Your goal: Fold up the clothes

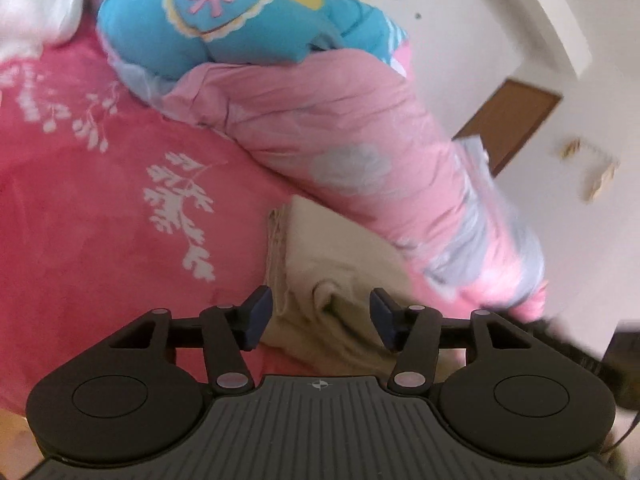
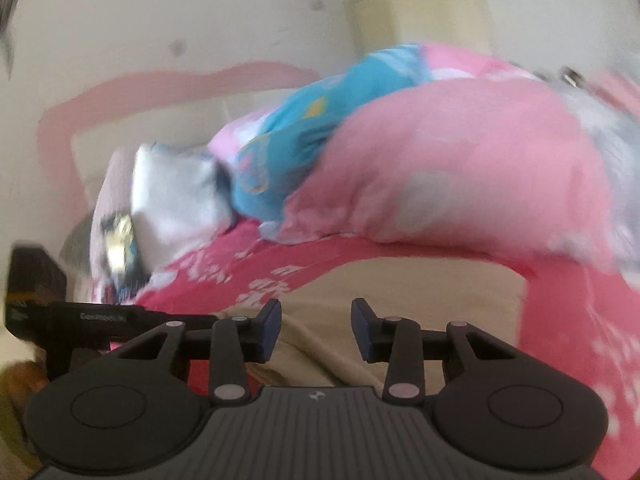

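The beige garment (image 1: 344, 276) lies partly folded on the pink bedspread (image 1: 100, 208), just in front of a rumpled pink quilt (image 1: 340, 128) with a blue patterned cloth (image 1: 224, 28) heaped behind it. The left gripper (image 1: 320, 318) points slightly downward over the garment's near folds, its jaws about half apart with cloth showing in the gap, though no pad can be seen pressing on it. The right gripper (image 2: 316, 330) tilts down over the same garment (image 2: 400, 292), jaws parted a little less, gripping nothing; the view is blurred.
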Motion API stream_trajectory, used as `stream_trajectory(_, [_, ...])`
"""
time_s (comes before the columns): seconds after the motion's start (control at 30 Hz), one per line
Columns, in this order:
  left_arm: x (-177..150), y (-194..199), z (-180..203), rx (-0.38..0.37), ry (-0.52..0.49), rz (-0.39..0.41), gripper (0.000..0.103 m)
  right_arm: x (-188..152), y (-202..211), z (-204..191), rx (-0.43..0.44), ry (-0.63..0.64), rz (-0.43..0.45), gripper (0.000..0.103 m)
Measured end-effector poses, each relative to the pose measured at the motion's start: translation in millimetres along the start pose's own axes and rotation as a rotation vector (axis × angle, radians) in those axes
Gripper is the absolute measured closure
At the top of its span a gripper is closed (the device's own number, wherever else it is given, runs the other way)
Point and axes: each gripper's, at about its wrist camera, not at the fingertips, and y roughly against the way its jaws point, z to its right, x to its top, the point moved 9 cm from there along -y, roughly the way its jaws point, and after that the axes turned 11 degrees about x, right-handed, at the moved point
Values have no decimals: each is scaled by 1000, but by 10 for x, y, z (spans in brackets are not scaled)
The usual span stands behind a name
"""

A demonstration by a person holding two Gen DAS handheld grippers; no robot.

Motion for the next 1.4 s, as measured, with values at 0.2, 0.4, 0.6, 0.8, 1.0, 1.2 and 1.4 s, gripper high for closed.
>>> stream_trajectory(0.2, [98,-317,24,126,-62,-39,48,-237,669,700,-118,-349,84,62])
stream_trajectory(0.4, [21,-386,71,185,-121,-53,56,-353,645,869,-60,-472,117,63])
stream_trajectory(0.6, [-84,-340,66,227,-168,-57,60,-491,288,809,41,-479,29,66])
stream_trajectory(0.8, [-133,-316,58,234,-170,-42,60,-934,321,577,61,-457,-94,69])
stream_trajectory(1.0, [-100,-168,81,230,-185,-3,59,-1055,499,591,57,-473,-123,74])
stream_trajectory(1.2, [78,16,141,173,-164,67,49,-512,681,892,55,-473,6,71])
stream_trajectory(1.4, [33,-315,69,204,-130,-32,48,-338,467,1379,46,-630,62,58])
